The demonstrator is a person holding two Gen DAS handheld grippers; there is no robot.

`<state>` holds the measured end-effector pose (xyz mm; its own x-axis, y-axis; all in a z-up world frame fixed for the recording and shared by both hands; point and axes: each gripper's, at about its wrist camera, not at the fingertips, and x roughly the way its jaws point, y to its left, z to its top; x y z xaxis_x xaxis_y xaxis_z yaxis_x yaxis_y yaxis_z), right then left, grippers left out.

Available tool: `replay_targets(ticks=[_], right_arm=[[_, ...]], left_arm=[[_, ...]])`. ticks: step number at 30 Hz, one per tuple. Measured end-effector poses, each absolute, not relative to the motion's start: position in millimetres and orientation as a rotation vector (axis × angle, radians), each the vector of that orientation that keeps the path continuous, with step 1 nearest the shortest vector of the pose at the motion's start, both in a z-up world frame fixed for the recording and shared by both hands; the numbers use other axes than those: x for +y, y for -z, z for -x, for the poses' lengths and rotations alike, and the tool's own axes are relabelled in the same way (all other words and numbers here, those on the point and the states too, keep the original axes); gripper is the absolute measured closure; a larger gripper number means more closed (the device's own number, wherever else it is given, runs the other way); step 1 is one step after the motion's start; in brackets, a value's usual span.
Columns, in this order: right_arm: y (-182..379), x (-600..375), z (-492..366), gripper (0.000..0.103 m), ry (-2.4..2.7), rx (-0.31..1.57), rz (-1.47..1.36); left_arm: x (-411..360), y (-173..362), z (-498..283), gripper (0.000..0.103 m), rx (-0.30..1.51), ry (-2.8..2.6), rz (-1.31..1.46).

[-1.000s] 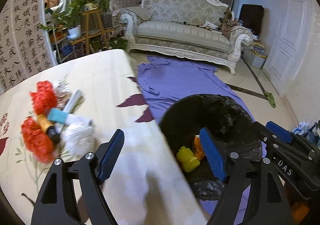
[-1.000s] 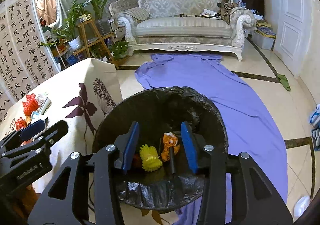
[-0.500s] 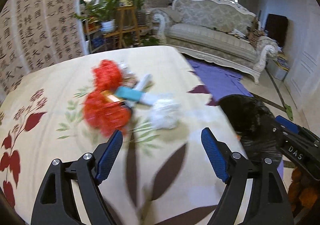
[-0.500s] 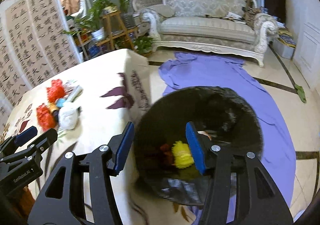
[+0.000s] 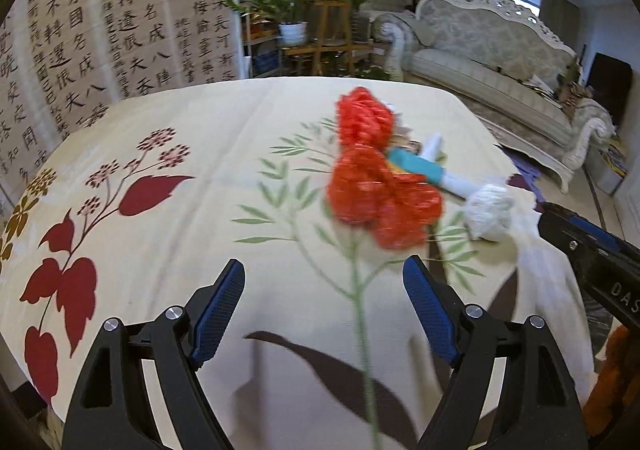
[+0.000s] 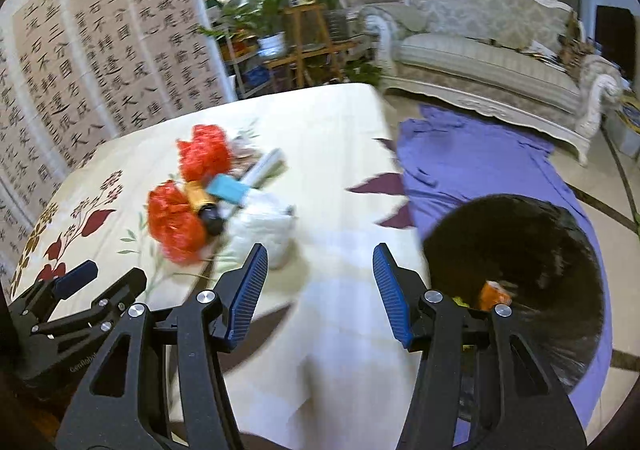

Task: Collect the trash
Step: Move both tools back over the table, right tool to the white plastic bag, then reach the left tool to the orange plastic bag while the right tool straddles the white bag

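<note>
A heap of trash lies on the floral tablecloth point(image 5: 180, 210): two crumpled red bags point(image 5: 380, 194) point(image 6: 176, 222), a teal box point(image 5: 416, 166) point(image 6: 228, 188), a white paper wad point(image 5: 488, 210) point(image 6: 260, 228) and a dark-capped amber bottle point(image 6: 204, 206). My left gripper point(image 5: 324, 298) hangs open and empty just short of the red bags. My right gripper point(image 6: 320, 282) is open and empty too, over the table's right edge, the white wad just past its left finger. A black-lined bin point(image 6: 516, 266) on the floor holds orange and yellow scraps.
A purple cloth point(image 6: 480, 158) covers the floor beside the table. A carved sofa point(image 6: 488, 62) stands at the back, plant shelves point(image 6: 304, 34) to its left. A calligraphy screen point(image 5: 100, 34) runs along the table's left side.
Both grippers swung left from over the bin to over the table. The trash heap now sits ahead of them, and the right jaws have widened.
</note>
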<state>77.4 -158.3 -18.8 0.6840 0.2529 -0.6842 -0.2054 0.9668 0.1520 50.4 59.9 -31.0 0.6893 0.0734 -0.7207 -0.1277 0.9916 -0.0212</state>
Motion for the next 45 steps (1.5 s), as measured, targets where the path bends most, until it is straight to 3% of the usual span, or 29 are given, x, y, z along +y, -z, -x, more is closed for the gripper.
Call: replay_targets(ticks=[9, 10, 11, 12, 14, 39, 42, 45], right_arm=[[28.8, -117.0, -103.7, 0.05, -0.296, 0.82, -0.011], [31.5, -112.7, -106.4, 0.053, -0.292, 0.831, 0.008], [34.0, -110.9, -106.8, 0.065, -0.29, 0.836, 0.019], [36.9, -109.1, -107.9, 0.071, -0.288, 0.849, 0.031], [38.3, -110.4, -107.0, 0.072, -0.283, 0.846, 0.039], [45.6, -126.4, -114.9, 0.072, -0.291, 0.868, -0.006], [45.5, -125.8, -114.3, 0.072, -0.292, 0.868, -0.009], [45.3, -125.2, -114.3, 0.072, -0.292, 0.868, -0.008]], left_arm=[[83.6, 32.0, -50.9, 0.024, 0.802, -0.139, 0.106], [83.8, 32.0, -51.7, 0.023, 0.803, -0.134, 0.109], [82.8, 32.1, -51.7, 0.023, 0.803, -0.13, 0.11], [81.8, 32.0, -52.4, 0.023, 0.803, -0.129, 0.108], [78.8, 31.6, -53.6, 0.022, 0.798, -0.131, 0.098], [62.0, 40.2, -102.8, 0.019, 0.841, -0.042, 0.077], [74.4, 42.8, -104.6, 0.027, 0.862, -0.049, 0.136], [89.6, 45.8, -104.2, 0.029, 0.883, -0.071, 0.184]])
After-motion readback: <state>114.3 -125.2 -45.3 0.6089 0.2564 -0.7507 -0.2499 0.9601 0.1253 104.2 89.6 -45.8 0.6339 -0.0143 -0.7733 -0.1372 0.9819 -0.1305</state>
